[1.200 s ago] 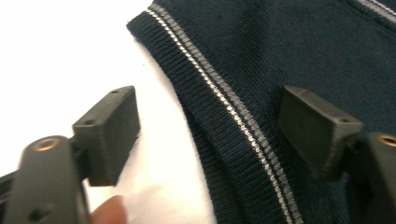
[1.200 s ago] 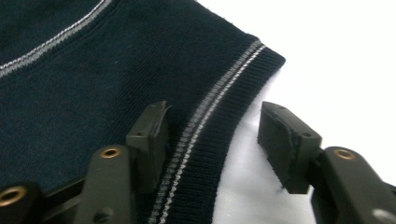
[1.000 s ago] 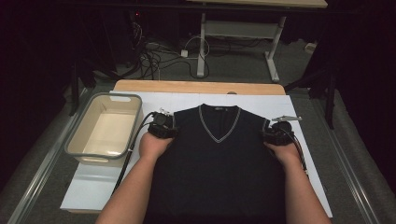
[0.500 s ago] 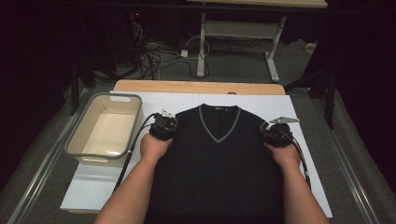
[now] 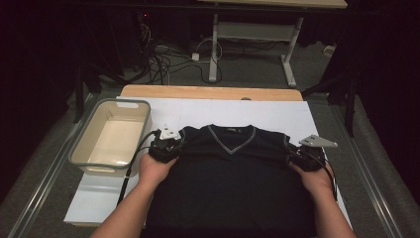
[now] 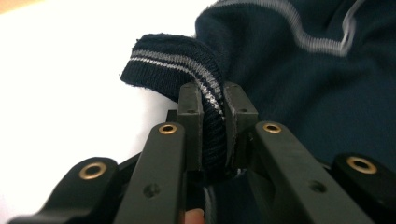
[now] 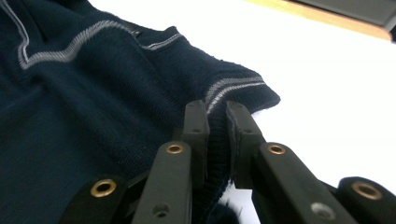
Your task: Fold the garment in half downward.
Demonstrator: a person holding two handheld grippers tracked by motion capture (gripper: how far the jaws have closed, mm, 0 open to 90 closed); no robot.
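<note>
A navy sleeveless V-neck sweater (image 5: 233, 183) with grey striped trim lies flat on the white board (image 5: 277, 114). My left gripper (image 5: 167, 145) is at its left shoulder. In the left gripper view that gripper (image 6: 213, 100) has just closed and its pads pinch the striped armhole edge (image 6: 163, 63), which stands lifted off the board. My right gripper (image 5: 303, 156) is at the right shoulder. In the right gripper view it (image 7: 215, 114) is shut on the other armhole edge (image 7: 238, 86), with fabric bunched between the jaws. A person's hands hold both grippers.
A beige plastic tub (image 5: 79, 158) stands at the board's left side, close to the left gripper. The wooden table edge (image 5: 210, 92) runs behind the board. Beyond it are floor cables (image 5: 163, 59) and a desk frame (image 5: 215, 44). Bare board lies behind the collar.
Both grippers closed on the armhole edges and moved toward the near side, slightly upward. The sweater's shoulders and collar slid with them toward the person.
</note>
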